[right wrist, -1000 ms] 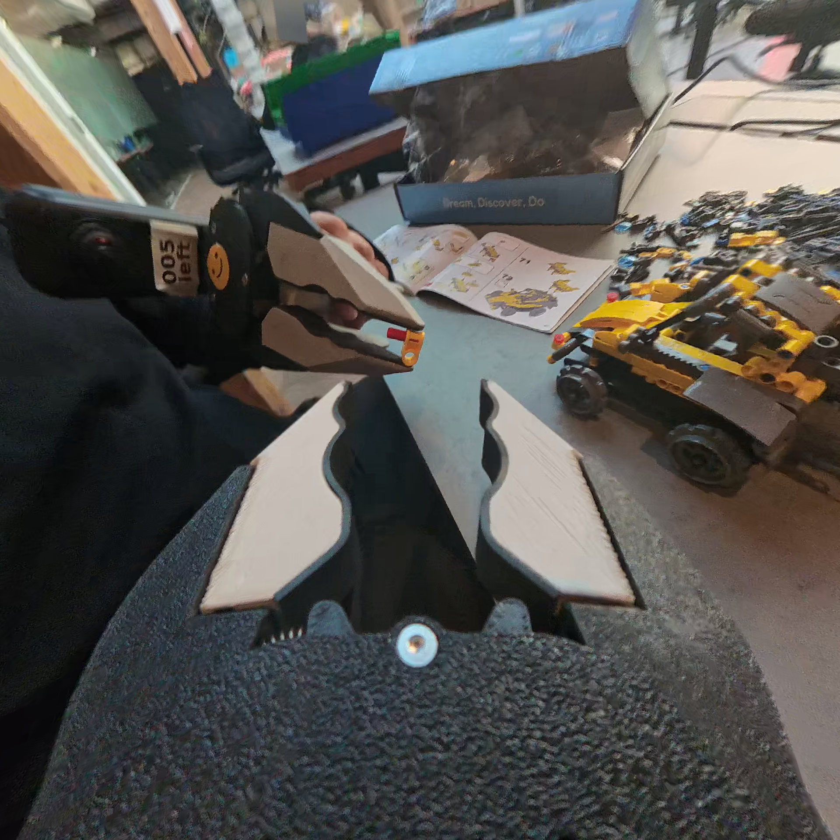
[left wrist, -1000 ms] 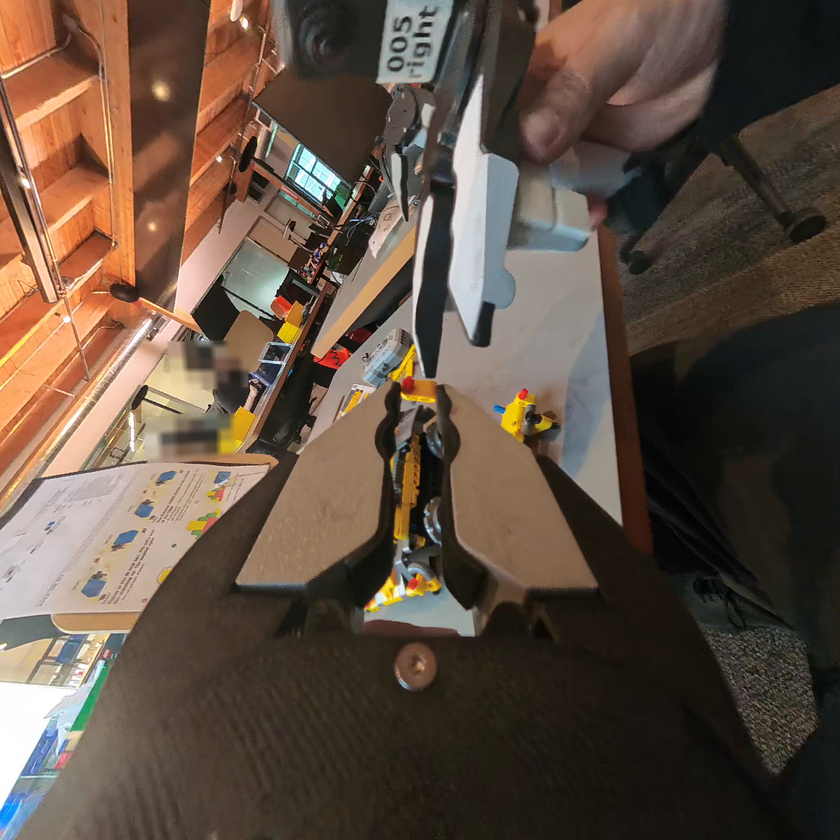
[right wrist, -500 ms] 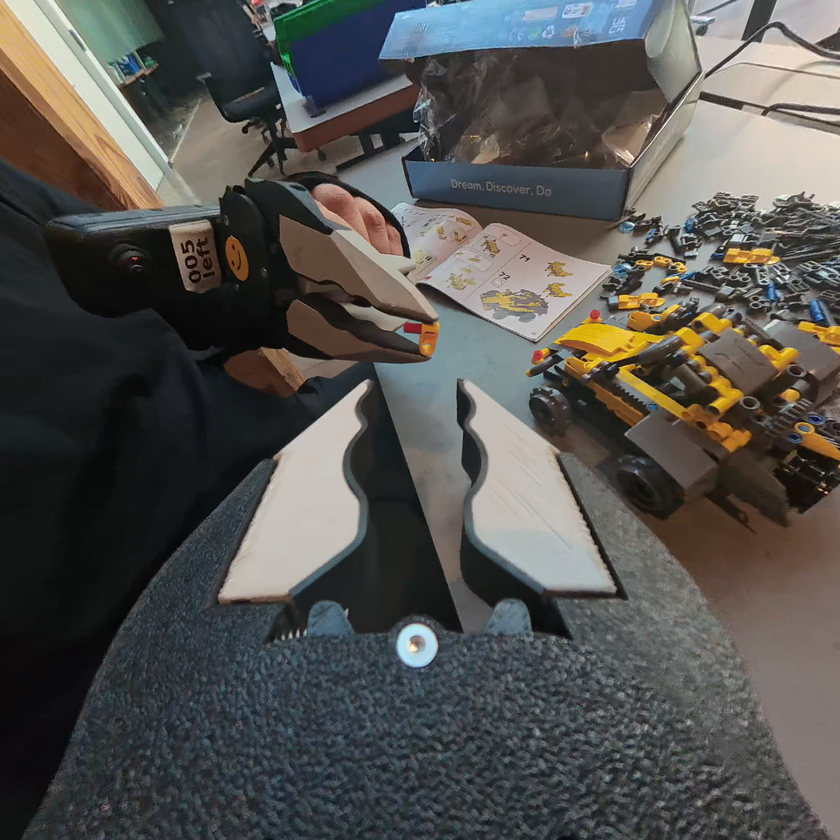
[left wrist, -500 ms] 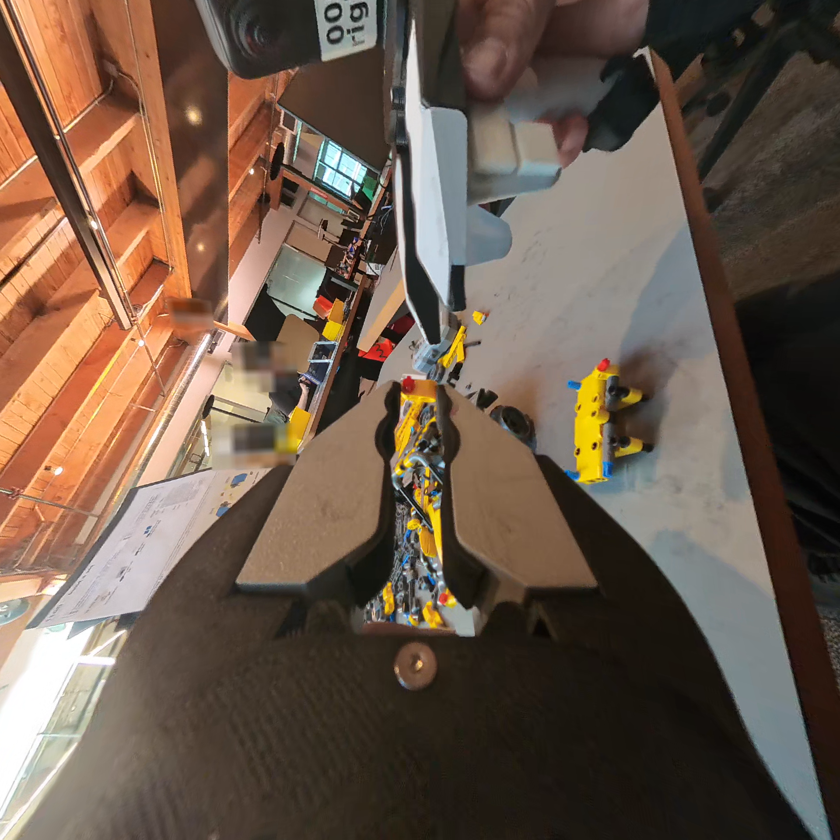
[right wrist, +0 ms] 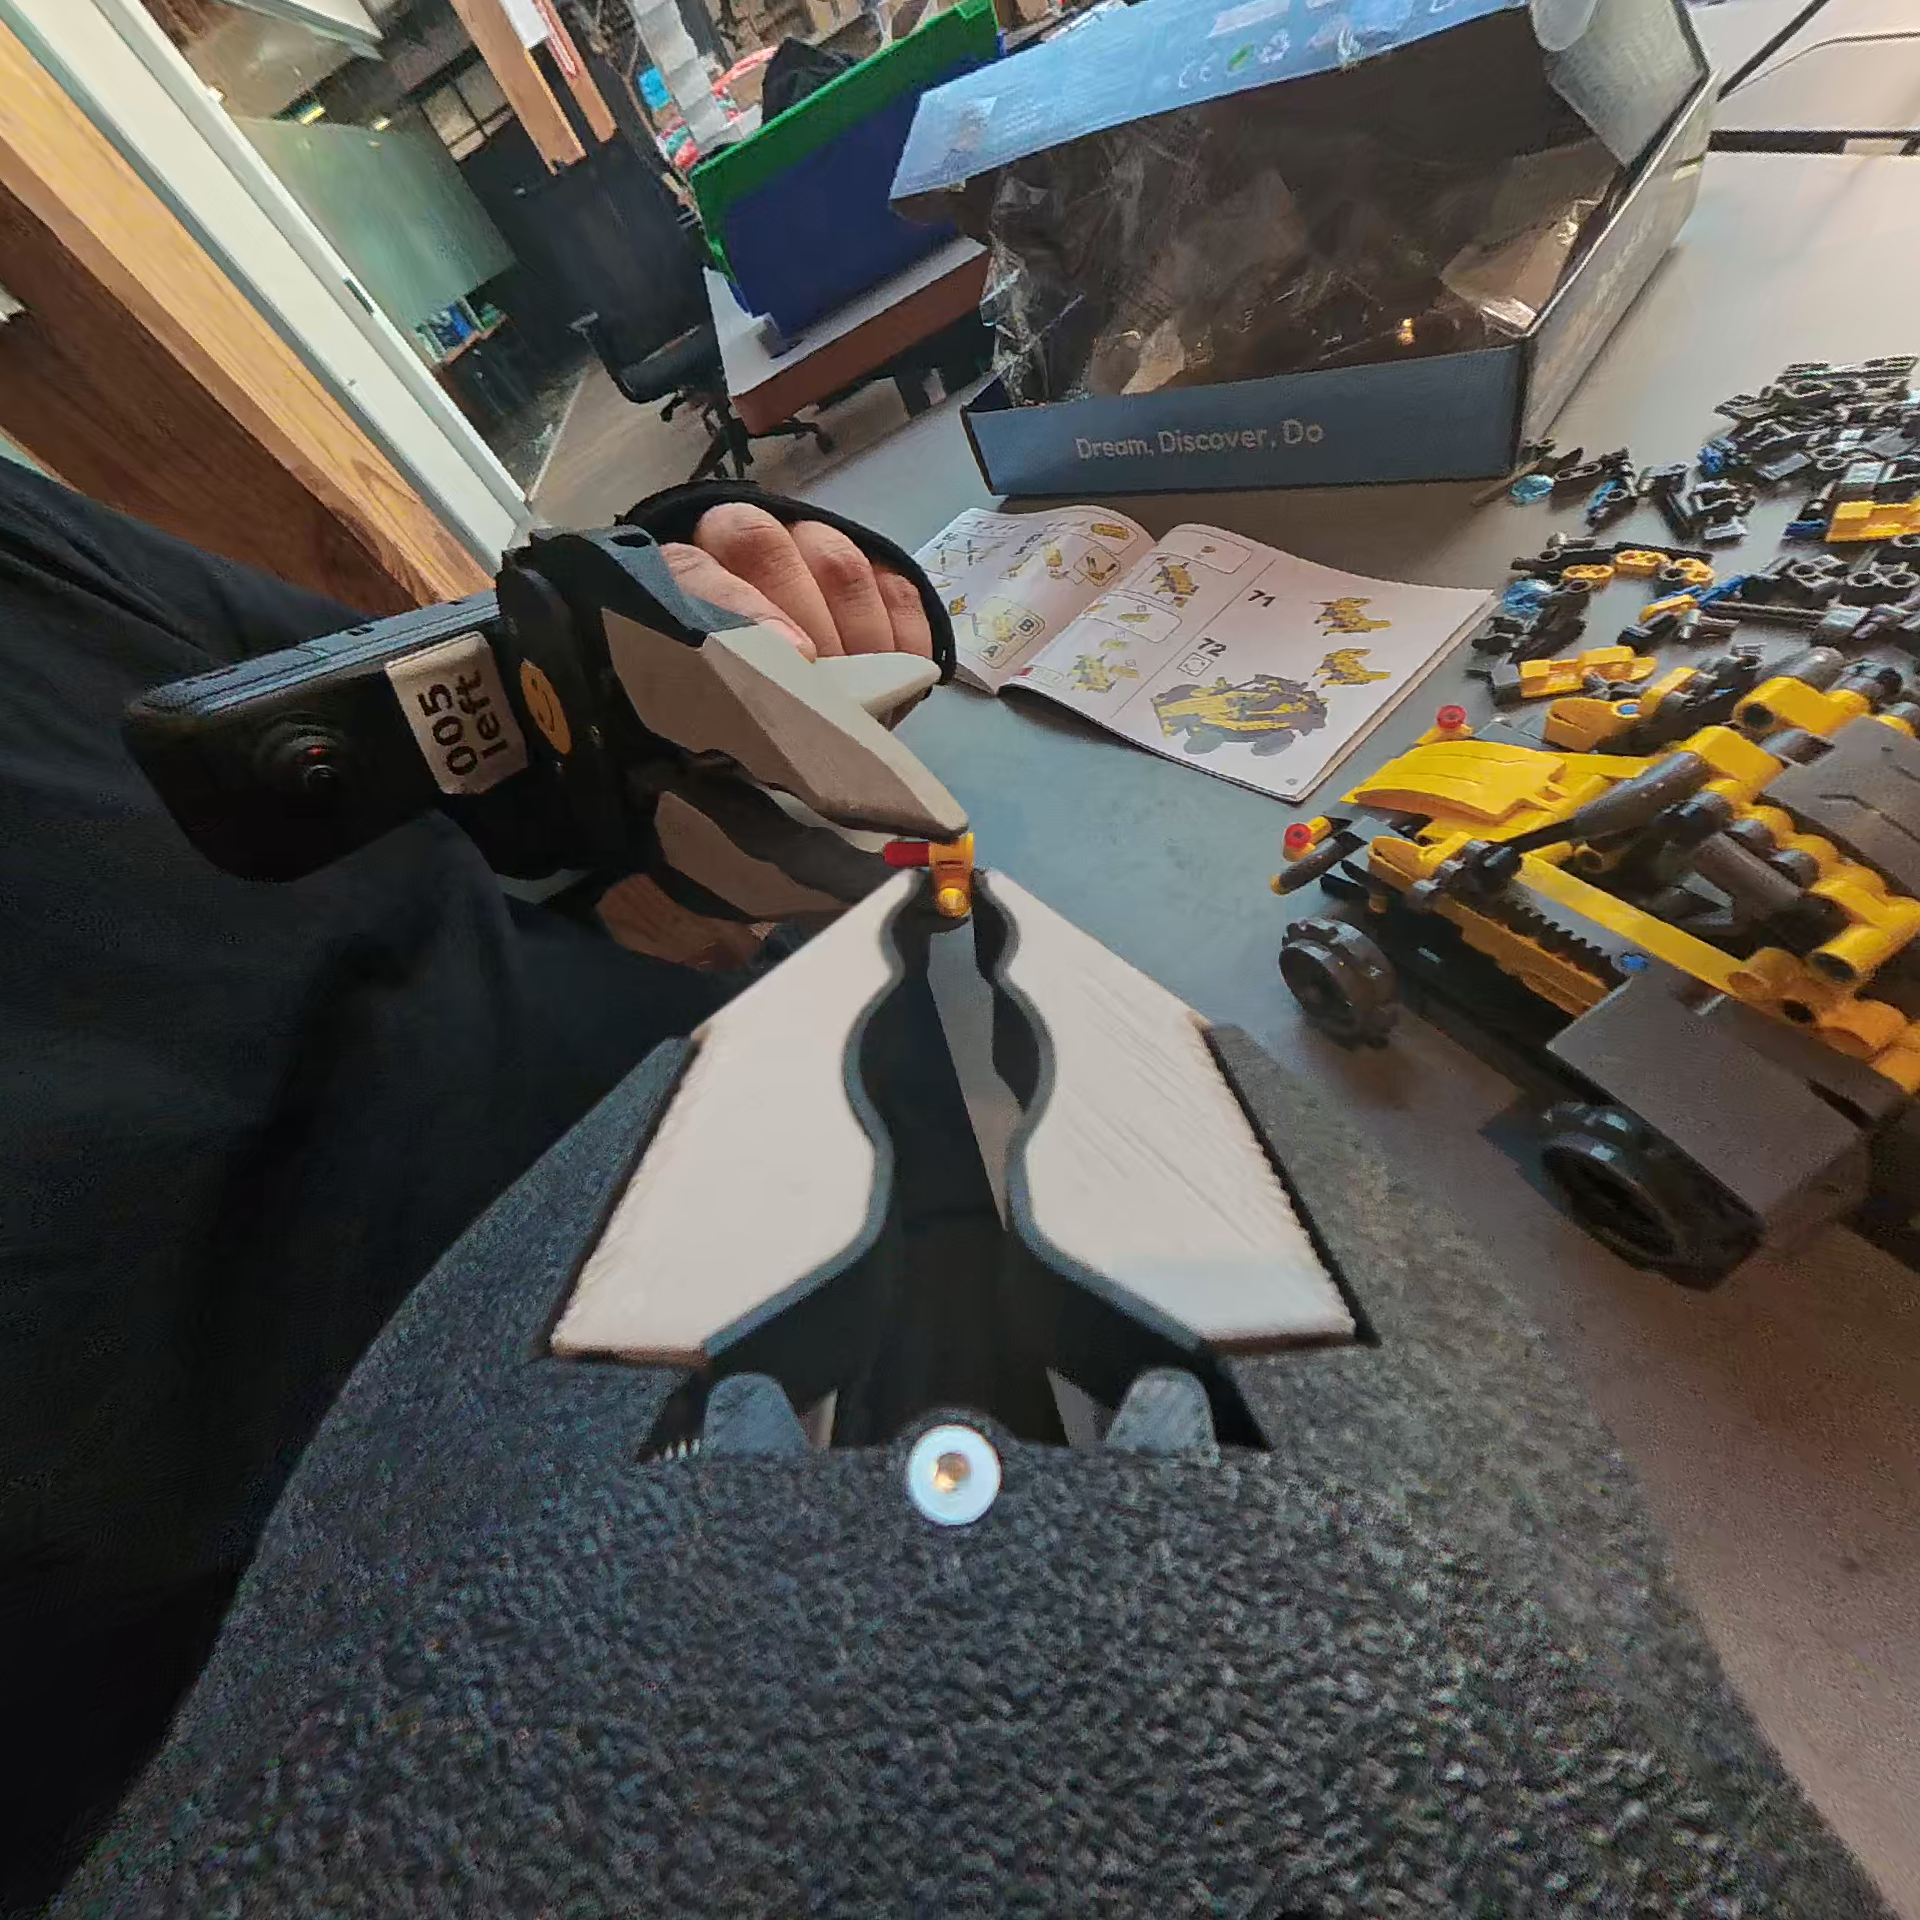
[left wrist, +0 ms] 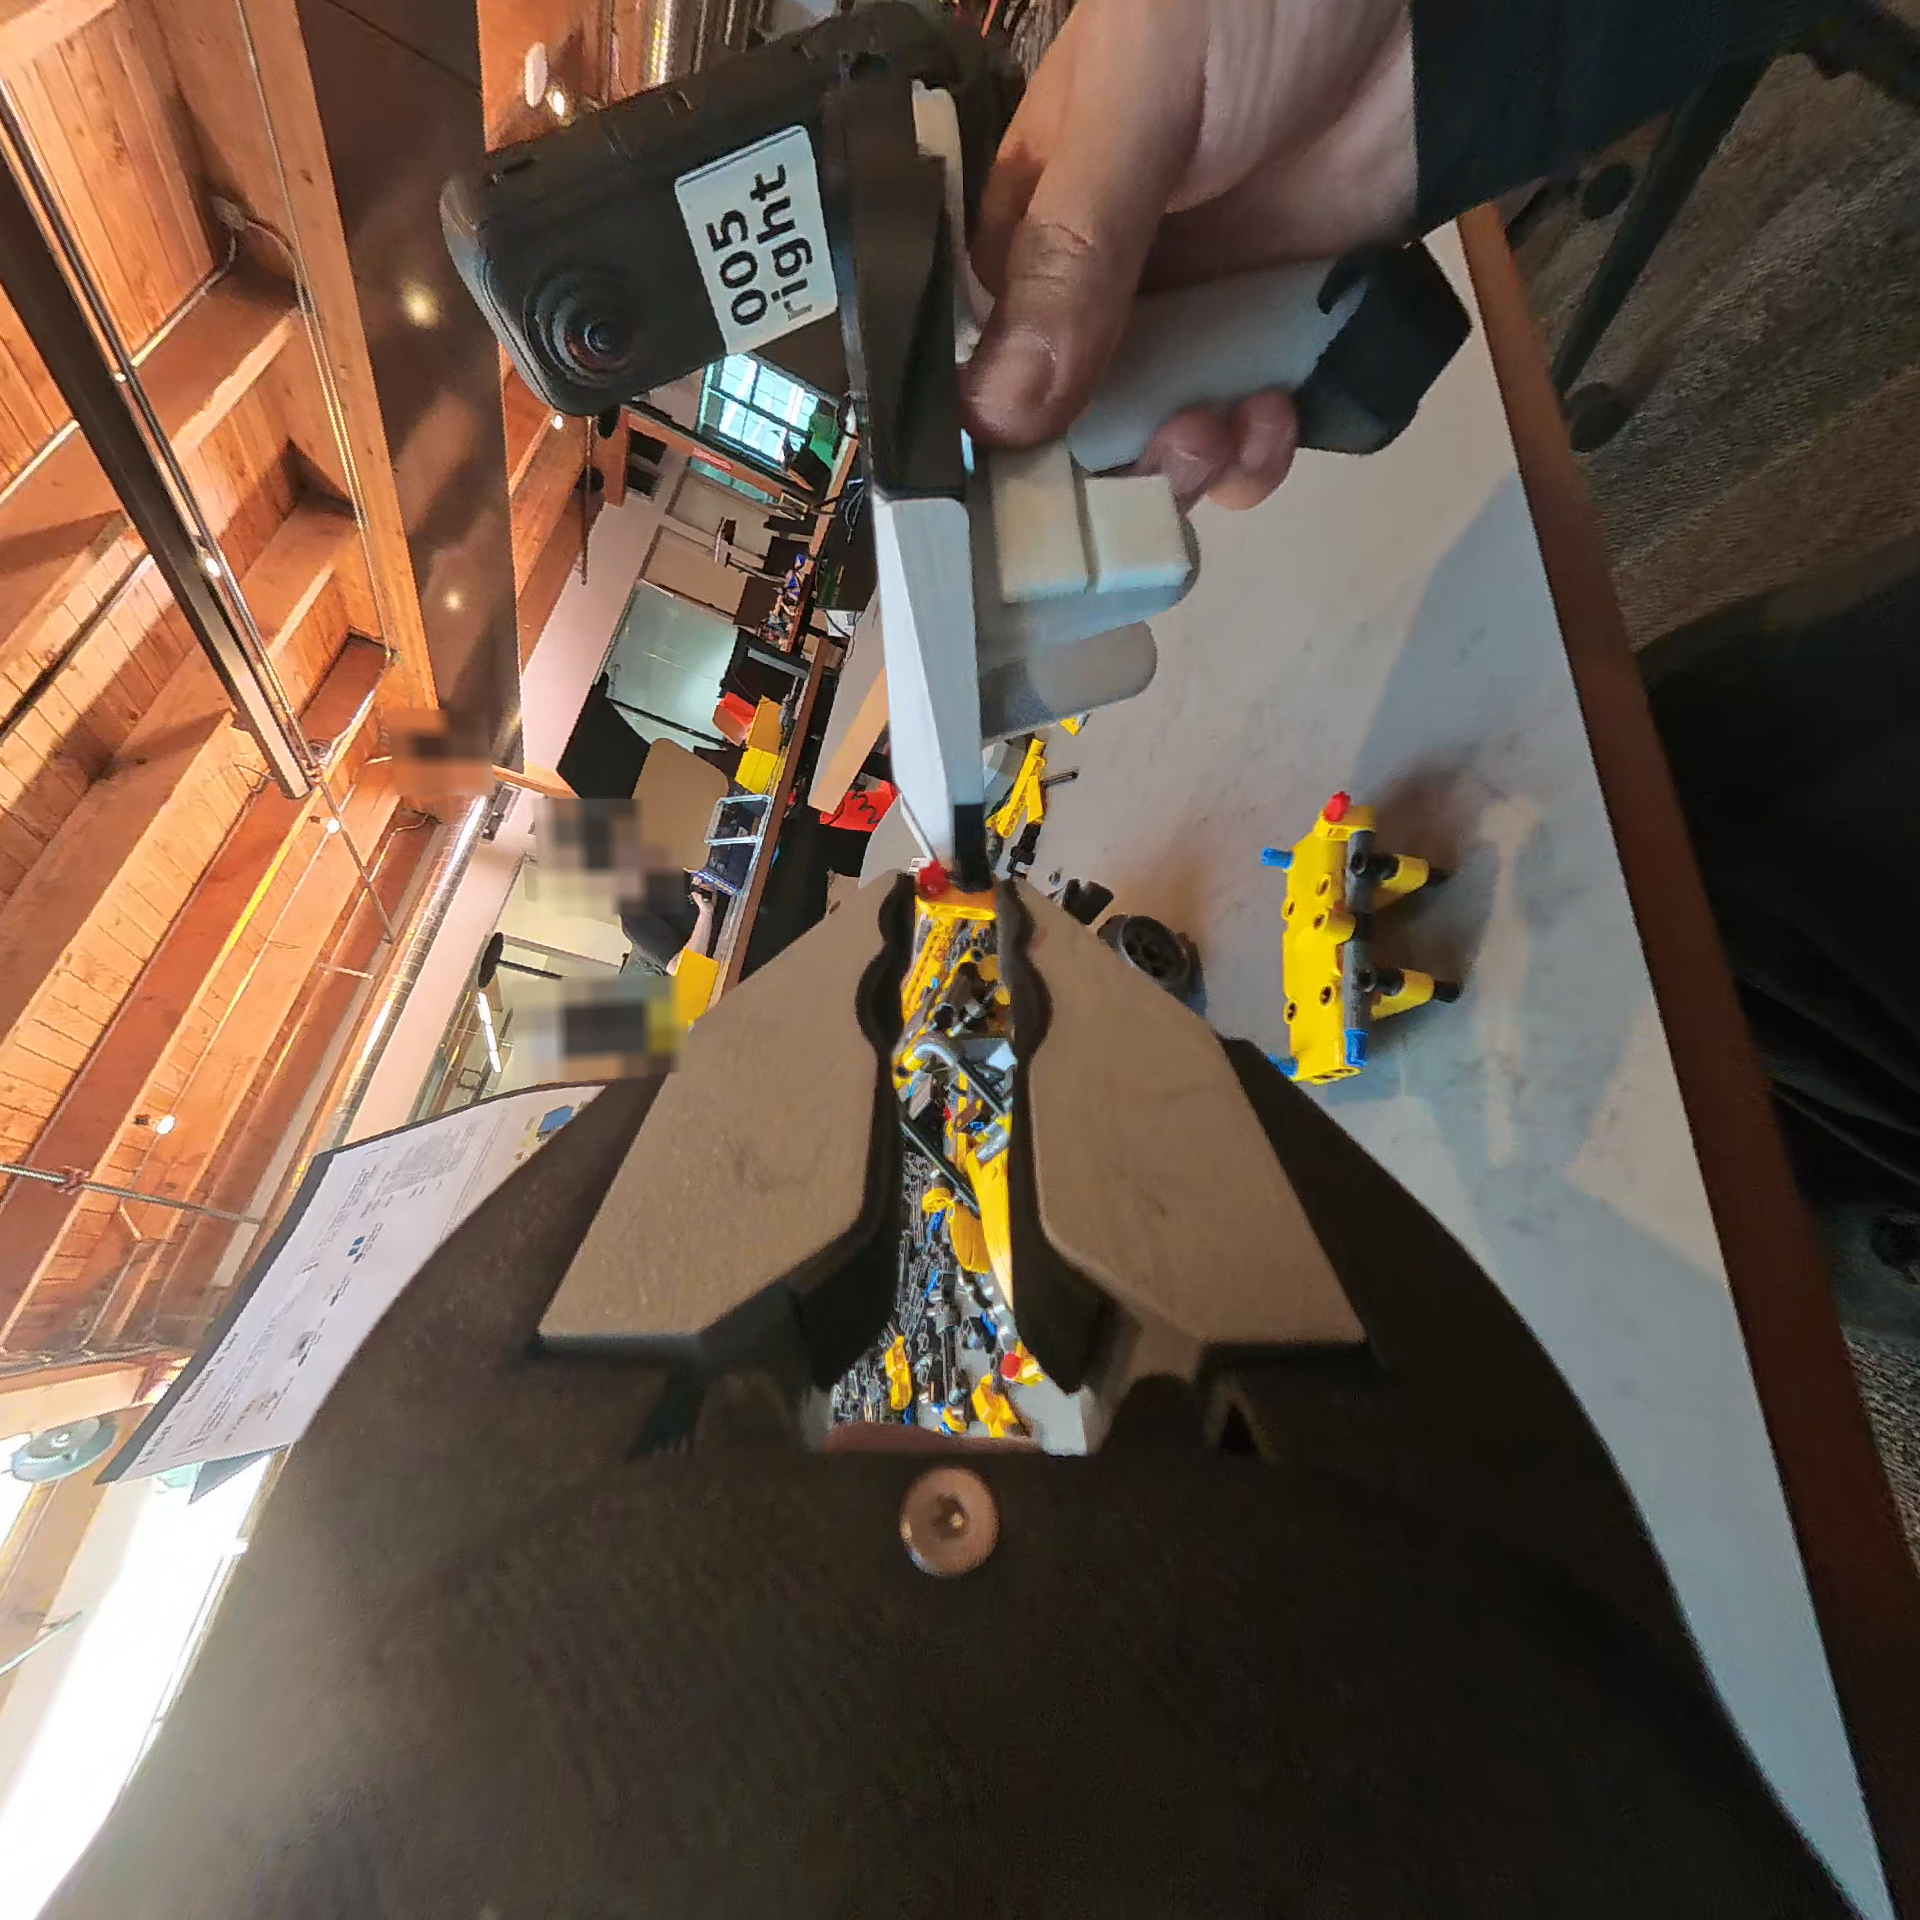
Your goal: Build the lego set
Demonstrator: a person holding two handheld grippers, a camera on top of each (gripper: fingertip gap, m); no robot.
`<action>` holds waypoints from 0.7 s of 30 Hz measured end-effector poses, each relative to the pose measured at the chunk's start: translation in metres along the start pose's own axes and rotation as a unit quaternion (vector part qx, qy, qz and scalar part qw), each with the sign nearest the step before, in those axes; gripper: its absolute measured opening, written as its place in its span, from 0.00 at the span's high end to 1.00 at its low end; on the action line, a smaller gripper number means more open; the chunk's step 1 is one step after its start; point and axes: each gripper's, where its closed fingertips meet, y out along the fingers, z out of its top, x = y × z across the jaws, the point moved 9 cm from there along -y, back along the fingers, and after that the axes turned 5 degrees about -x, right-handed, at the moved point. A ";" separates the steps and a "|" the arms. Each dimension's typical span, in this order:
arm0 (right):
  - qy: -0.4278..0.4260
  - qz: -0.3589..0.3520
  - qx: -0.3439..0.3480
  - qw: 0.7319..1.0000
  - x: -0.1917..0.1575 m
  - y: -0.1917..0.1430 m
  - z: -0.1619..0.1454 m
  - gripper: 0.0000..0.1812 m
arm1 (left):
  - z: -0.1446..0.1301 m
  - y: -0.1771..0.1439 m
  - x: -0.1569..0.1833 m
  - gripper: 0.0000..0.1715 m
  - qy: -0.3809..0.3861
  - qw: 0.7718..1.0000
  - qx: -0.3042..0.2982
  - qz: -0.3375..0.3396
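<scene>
At mid-frame my right gripper (right wrist: 948, 891), wide open a second ago, has narrowed around the small yellow connector with its red pin (right wrist: 948, 868); my left gripper (left wrist: 954, 891) keeps it pinched at the tips.

2 wrist cameras look close along their fingers, facing each other, sharing the yellow connector (right wrist: 952, 869).

Tiny yellow piece (right wrist: 953, 871) with a red pin (right wrist: 906, 854), yellow-and-black brick car (right wrist: 1621, 935), dark blue box (right wrist: 1247, 436), grey counter (right wrist: 1143, 831), white booklet (right wrist: 1195, 634).
</scene>
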 end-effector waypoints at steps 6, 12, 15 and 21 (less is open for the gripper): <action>-0.005 0.020 -0.010 1.000 -0.001 0.002 -0.005 0.96 | -0.001 -0.002 0.003 0.93 -0.016 0.999 0.018 -0.026; 0.005 0.038 -0.032 0.999 0.004 0.009 -0.014 0.96 | -0.003 -0.001 0.012 0.93 -0.004 0.998 0.011 -0.057; 0.026 0.024 -0.053 0.998 0.010 0.011 -0.018 0.92 | -0.008 0.001 0.017 0.93 -0.007 0.997 0.001 -0.076; -0.089 -0.151 -0.189 0.966 0.010 0.013 -0.042 0.86 | -0.040 0.013 0.039 0.93 -0.060 0.981 -0.046 -0.177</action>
